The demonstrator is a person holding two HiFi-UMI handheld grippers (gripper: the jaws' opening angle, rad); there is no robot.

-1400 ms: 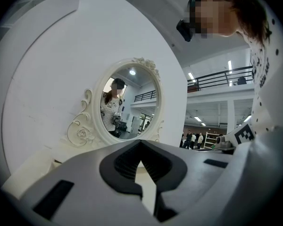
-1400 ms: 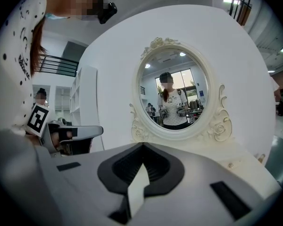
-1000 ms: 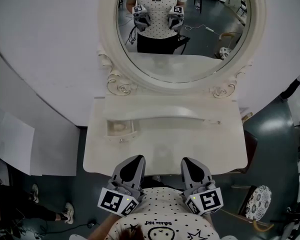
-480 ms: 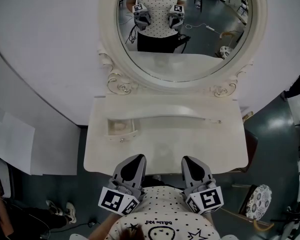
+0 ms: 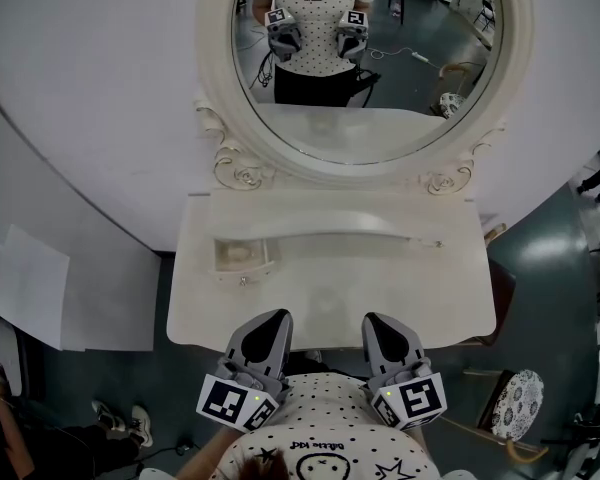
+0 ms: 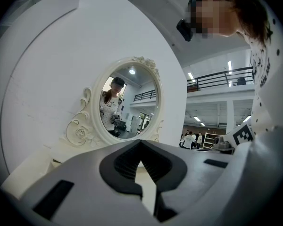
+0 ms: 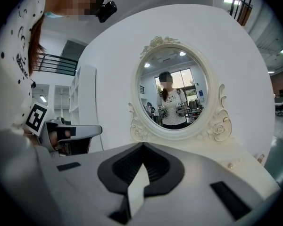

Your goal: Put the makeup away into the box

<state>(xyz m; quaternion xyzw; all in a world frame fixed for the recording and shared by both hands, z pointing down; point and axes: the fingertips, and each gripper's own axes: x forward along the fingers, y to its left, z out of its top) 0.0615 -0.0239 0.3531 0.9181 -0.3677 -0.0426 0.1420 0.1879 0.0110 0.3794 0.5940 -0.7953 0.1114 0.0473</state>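
**Grey grippers shut and empty at a bare white table**

We start at the dark ribbed pads [image 6: 122,166]. In each gripper view the two sides meet at their tips, with only a thin pale sliver between them and nothing held. Both the left gripper [image 5: 270,320] and the right gripper [image 5: 378,324] are closed on nothing. They are held side by side, close against the person's spotted shirt [image 5: 320,438], and point roughly level over the near edge of the table [image 5: 330,293].

Beyond them the white tabletop is bare, and we can find no makeup on it in any view. A raised shelf [image 5: 380,230] runs along the back. At its left end a small drawer [image 5: 242,258] stands pulled open. Something pale lies inside, too small for us to name. We cannot tell whether this drawer is the box the task means, and no other box is in view. Behind the shelf an oval mirror [image 5: 365,58] in a carved frame reflects the person and both grippers.

We judge that the task is not under way: this looks like a rest pose, either before the work starts or after it ends. Any next move would mean finding the makeup, then reaching forward and opening a gripper.
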